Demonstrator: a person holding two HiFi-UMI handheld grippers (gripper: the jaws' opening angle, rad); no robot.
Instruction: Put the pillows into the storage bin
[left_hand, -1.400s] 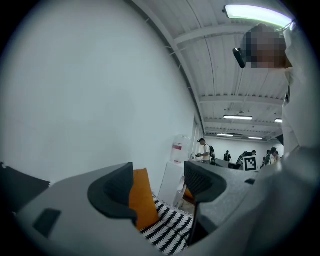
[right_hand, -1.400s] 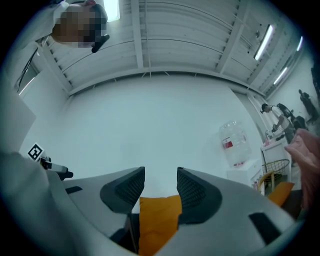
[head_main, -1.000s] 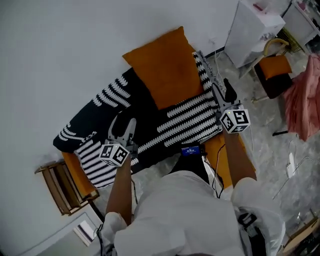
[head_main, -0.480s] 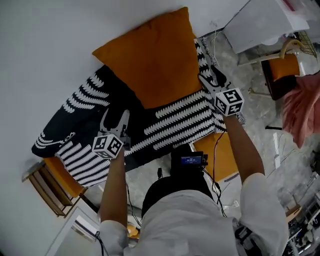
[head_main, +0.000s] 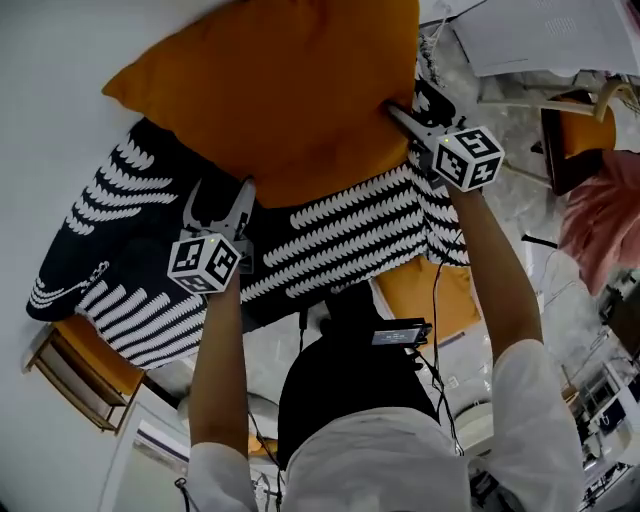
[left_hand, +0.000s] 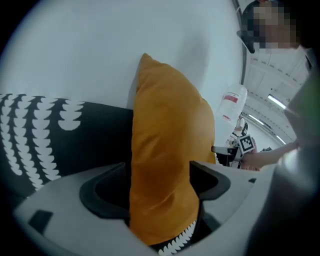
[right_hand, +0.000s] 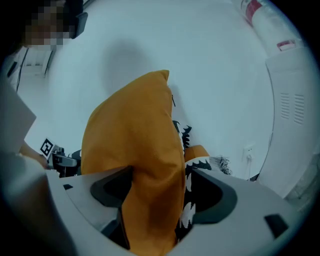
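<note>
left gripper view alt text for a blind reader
An orange fabric pillow stands edge-on between the jaws of the left gripper, which have just been opening. Behind it are a black-and-white patterned pillow and a white wall.

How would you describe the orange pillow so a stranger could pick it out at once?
Find the white wall, then the black cover with white leaf-like stripes draped below it. The orange pillow stands on that cover, leaning against the wall. Unlike the orange cushions that only peek from under the cover, it is large, plain and sits exposed on top.
</note>
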